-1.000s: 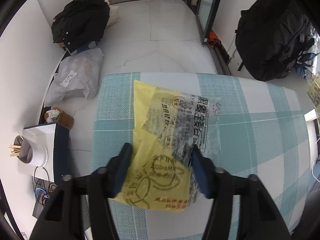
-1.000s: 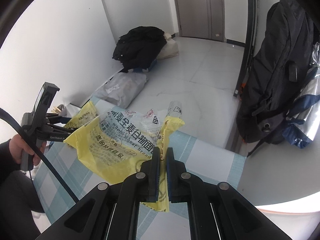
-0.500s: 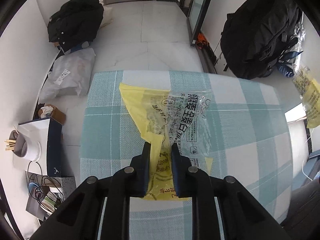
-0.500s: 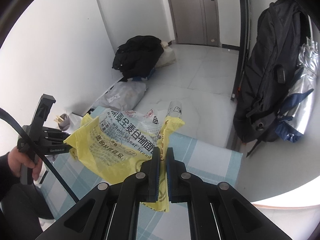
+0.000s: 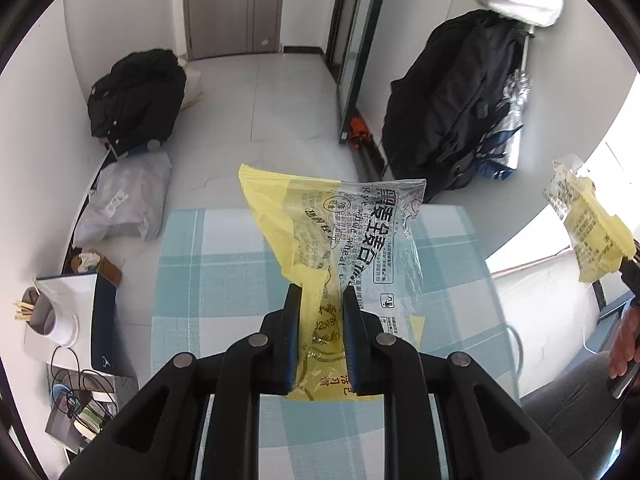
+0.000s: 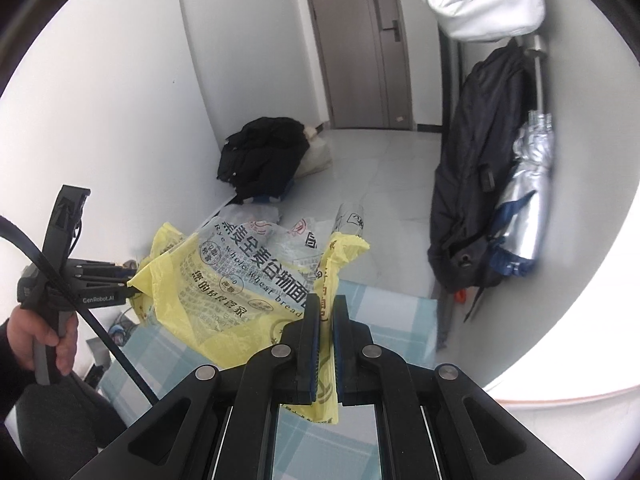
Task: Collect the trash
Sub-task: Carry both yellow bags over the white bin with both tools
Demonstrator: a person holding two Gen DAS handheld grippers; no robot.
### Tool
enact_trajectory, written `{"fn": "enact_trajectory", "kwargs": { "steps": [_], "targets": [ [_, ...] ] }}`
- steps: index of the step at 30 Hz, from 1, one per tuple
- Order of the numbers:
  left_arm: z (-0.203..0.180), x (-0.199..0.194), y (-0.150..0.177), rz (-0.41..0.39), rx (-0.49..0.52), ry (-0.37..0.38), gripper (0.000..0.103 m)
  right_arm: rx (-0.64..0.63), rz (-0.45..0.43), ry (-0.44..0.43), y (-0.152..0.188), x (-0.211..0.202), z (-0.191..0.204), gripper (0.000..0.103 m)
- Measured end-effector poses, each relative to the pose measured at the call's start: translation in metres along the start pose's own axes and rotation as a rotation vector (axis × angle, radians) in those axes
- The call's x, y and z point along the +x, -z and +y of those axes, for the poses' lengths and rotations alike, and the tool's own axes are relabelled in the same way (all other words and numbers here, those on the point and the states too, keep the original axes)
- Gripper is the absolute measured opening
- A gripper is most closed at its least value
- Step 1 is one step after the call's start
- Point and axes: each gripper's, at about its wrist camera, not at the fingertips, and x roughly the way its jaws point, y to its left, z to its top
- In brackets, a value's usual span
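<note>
Now my left gripper (image 5: 320, 300) pinches one yellow bag (image 5: 320, 240) tight, and my right gripper (image 6: 326, 312) squeezes another bag (image 6: 224, 284). Both bags hang in the air above the checked table (image 5: 224, 264). My left hand (image 6: 40, 336) shows too.

The yellow bag (image 5: 316, 240) hides the far middle of the checked surface (image 5: 200, 280); its lower print is too creased to read. In the left wrist view, the right hand-held gripper (image 5: 630, 262) is cut off at the edge.
</note>
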Motion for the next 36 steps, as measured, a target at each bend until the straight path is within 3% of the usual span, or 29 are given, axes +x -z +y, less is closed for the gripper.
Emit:
{"fn": "enact_trajectory", "kwargs": {
  "steps": [9, 19, 28, 36],
  "targets": [
    [-0.048, -0.047, -0.006, -0.107, 0.059, 0.068, 0.014, 0.006, -0.103, 0.059, -0.002, -0.082, -0.011, 0.005],
    [-0.104, -0.081, -0.012, -0.171, 0.144, 0.136, 0.014, 0.022, -0.179, 0.113, 0.003, -0.136, -0.022, 0.005],
    [-0.166, -0.079, -0.020, -0.174, 0.220, 0.212, 0.014, 0.086, -0.230, 0.191, 0.019, -0.181, -0.063, 0.005],
    [-0.232, -0.059, -0.024, -0.139, 0.288, 0.310, 0.014, 0.192, -0.245, 0.299, 0.050, -0.215, -0.124, 0.006]
  ]
}}
